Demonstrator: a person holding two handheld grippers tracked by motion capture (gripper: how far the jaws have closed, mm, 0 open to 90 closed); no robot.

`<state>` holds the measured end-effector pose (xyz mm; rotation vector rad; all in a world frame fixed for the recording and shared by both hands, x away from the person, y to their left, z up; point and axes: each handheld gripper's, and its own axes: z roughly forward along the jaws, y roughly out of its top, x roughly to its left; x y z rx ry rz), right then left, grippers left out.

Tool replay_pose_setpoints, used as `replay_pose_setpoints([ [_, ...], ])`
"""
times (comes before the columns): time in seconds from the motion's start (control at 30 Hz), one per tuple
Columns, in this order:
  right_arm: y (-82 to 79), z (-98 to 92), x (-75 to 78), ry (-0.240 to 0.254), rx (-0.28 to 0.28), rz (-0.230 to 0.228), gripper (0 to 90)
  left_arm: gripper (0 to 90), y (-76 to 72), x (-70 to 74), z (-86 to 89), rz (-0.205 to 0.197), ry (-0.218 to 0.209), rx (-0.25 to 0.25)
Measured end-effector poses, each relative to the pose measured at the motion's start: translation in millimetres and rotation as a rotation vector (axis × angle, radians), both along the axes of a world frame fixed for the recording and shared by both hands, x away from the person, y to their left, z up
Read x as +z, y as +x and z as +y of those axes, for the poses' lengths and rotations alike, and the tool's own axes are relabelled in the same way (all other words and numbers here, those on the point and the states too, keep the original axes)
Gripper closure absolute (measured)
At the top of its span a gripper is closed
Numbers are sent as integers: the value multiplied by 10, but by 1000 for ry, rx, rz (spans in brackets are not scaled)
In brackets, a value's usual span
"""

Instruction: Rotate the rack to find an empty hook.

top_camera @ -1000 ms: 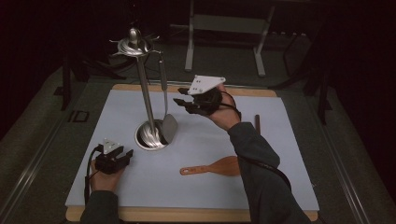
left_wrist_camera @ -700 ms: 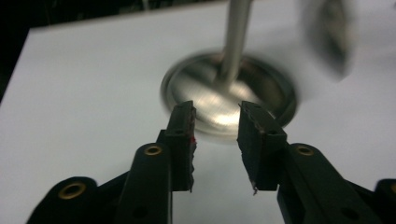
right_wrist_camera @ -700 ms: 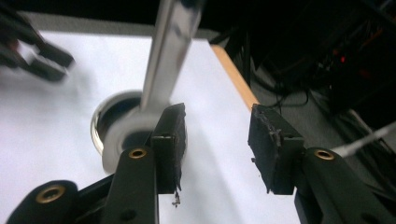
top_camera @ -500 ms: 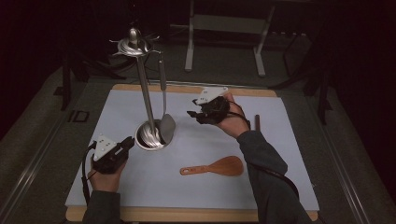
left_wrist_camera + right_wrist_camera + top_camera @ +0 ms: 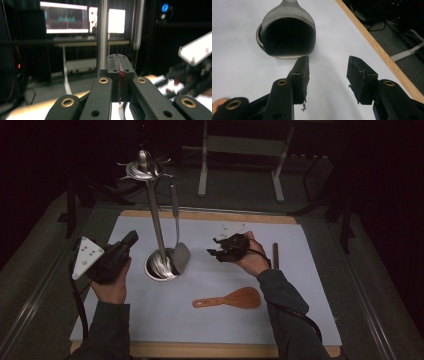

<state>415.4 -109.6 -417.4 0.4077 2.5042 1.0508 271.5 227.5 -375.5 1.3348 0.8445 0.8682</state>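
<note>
High view, left gripper (image 5: pixel 131 239): it is hanging just left of the stand's pole (image 5: pixel 156 227) with its jaws pressed shut on nothing, having just been closing.
High view, right gripper (image 5: pixel 216 251): it is hovering low over the white mat (image 5: pixel 300 285), jaws spread wide and empty after just opening further; the hanging metal spatula (image 5: pixel 180 256) is just to its left, and the wooden spatula (image 5: pixel 234 298) is lying flat on the mat near the wrist, closer to the person.
Left gripper view: the shut pads (image 5: pixel 119 71) are pointing level at the shiny pole (image 5: pixel 102 35), which is rising right behind them; the right gripper is showing blurred off to the side.
Right gripper view: the open jaws are framing bare mat, with the metal spatula's blade (image 5: pixel 288 35) and the stand's round base (image 5: pixel 259 37) just ahead of them.
Risk: the metal spatula is hanging free, so a push from either gripper would probably set it swinging or knock it off its hook.
Risk, stand: the left gripper is sitting so near the pole that a sideways nudge could tip the tall stand.
</note>
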Motion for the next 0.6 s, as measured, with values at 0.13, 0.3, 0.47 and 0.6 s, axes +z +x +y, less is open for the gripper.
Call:
replay_pose_setpoints([
  [0.13,-6,-35,-90,1,-8,20,516,900,59,318,-21,-84,-17,0],
  [0.3,-12,-73,-159,5,-20,40,516,900,126,620,-30,-159,-44,1],
  [0.47,-14,-103,-191,5,-25,46,515,900,247,830,7,-193,-77,9],
  [0.6,-6,-163,-232,4,-37,52,515,900,342,887,27,-187,-88,23],
])
